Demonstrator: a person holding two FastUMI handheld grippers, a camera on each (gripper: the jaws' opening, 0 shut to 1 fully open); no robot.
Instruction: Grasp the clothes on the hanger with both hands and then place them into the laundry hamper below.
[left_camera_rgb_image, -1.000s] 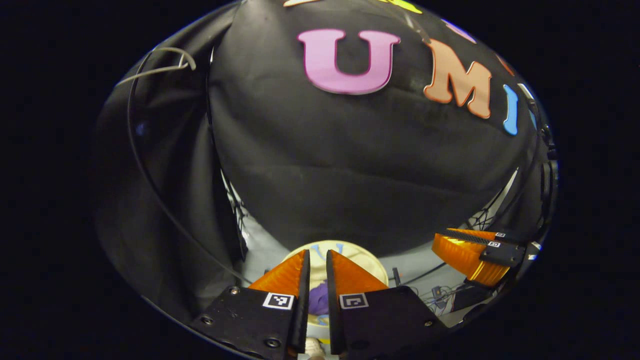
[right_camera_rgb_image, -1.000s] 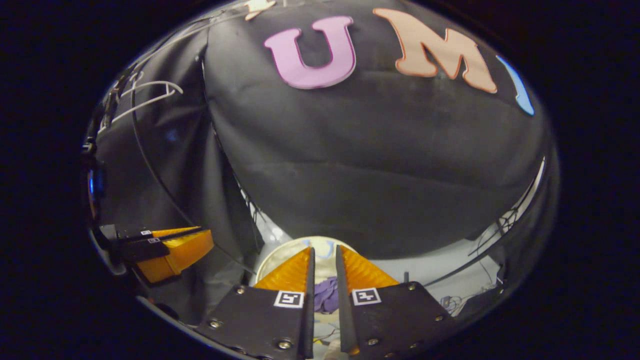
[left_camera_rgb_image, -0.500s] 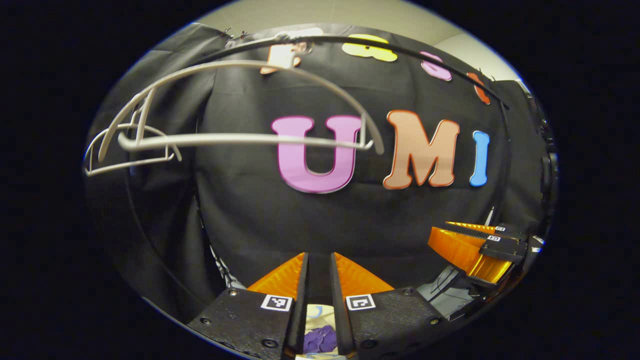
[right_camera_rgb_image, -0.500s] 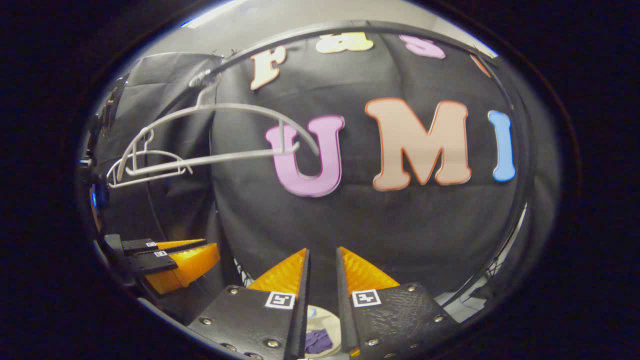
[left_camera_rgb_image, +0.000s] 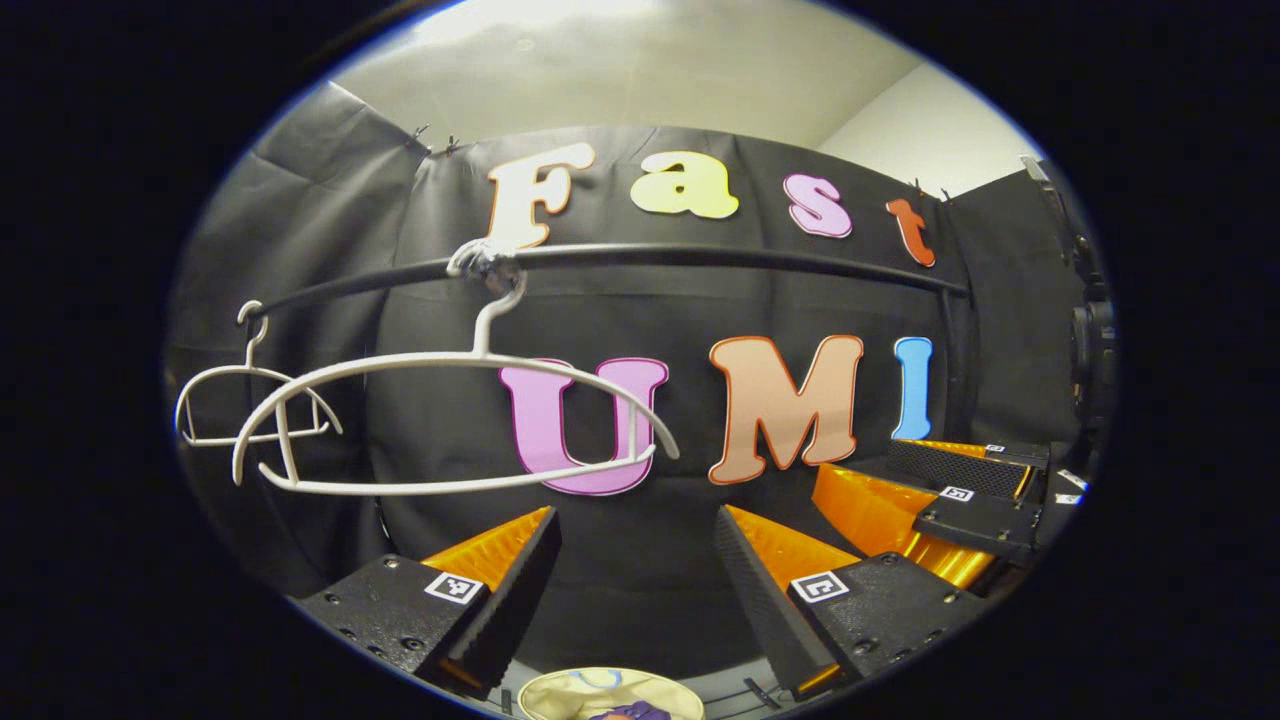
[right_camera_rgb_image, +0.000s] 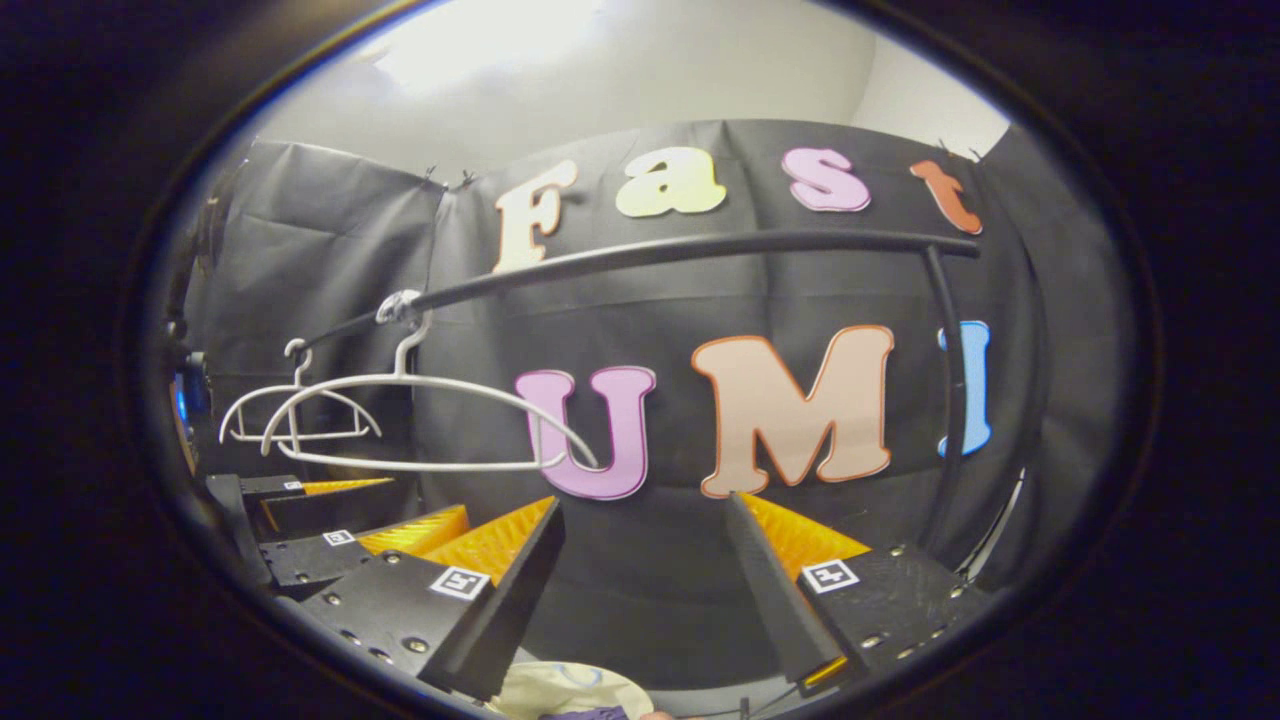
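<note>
I see the rail (left_camera_rgb_image: 700, 255) crossing the upper middle of the left gripper view, with a bare hanger (left_camera_rgb_image: 450, 420) at middle left and a smaller hanger (left_camera_rgb_image: 250, 400) beside it. My left gripper (left_camera_rgb_image: 635, 560) and right gripper (right_camera_rgb_image: 645, 560) both have their fingers spread wide, holding nothing. The hamper (left_camera_rgb_image: 560, 695) sits at bottom centre, a purple garment (left_camera_rgb_image: 625, 712) inside it.

Hamper (left_camera_rgb_image: 560, 693) (and clothes (left_camera_rgb_image: 625, 712)) edge-cropped
</note>
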